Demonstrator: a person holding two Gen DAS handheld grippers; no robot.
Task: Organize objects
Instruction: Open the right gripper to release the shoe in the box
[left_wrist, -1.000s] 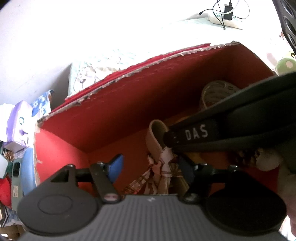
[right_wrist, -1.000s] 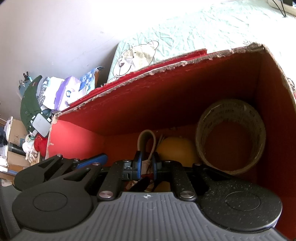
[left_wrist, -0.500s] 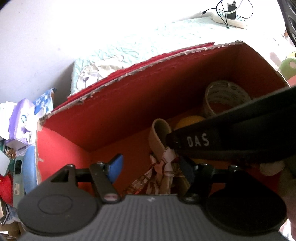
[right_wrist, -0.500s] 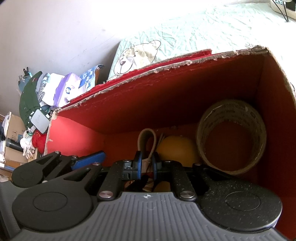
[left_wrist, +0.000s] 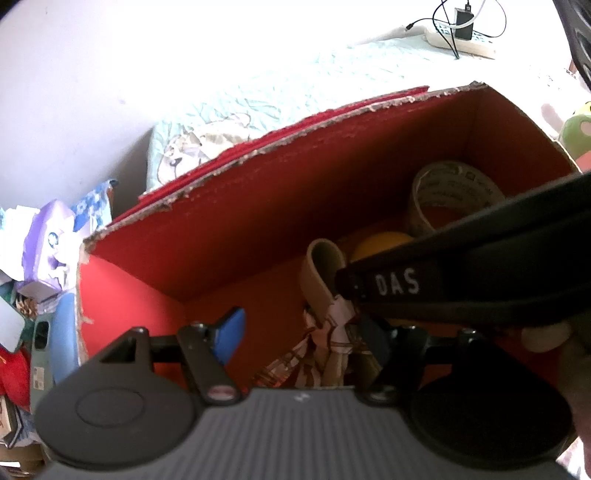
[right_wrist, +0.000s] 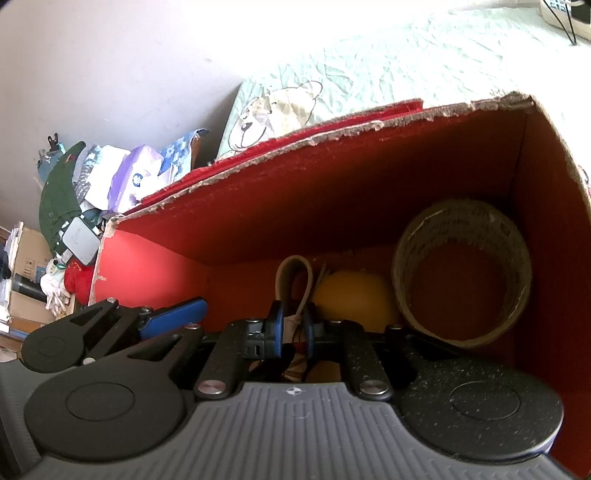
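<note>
Cameras slightly nearer; strap (right_wrist: 293, 291) between right gripper (right_wrist: 294, 330) pads.

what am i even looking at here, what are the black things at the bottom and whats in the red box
No robot here: a person holds a hand tool with two fingers in each hand, and each tool has a wide-angle camera looking along its fingers. The black shapes at the bottom are the tools' own bodies.

One picture is from the left gripper, whose blue-tipped fingers stand apart, holding nothing. The other is from the right gripper, shut on a beige strap with patterned cloth tied to it.

Both look into a red cardboard box on a pale green bedsheet. Inside are a roll of tape and a yellow ball. The black bar marked DAS is the right tool seen from the left.
</note>
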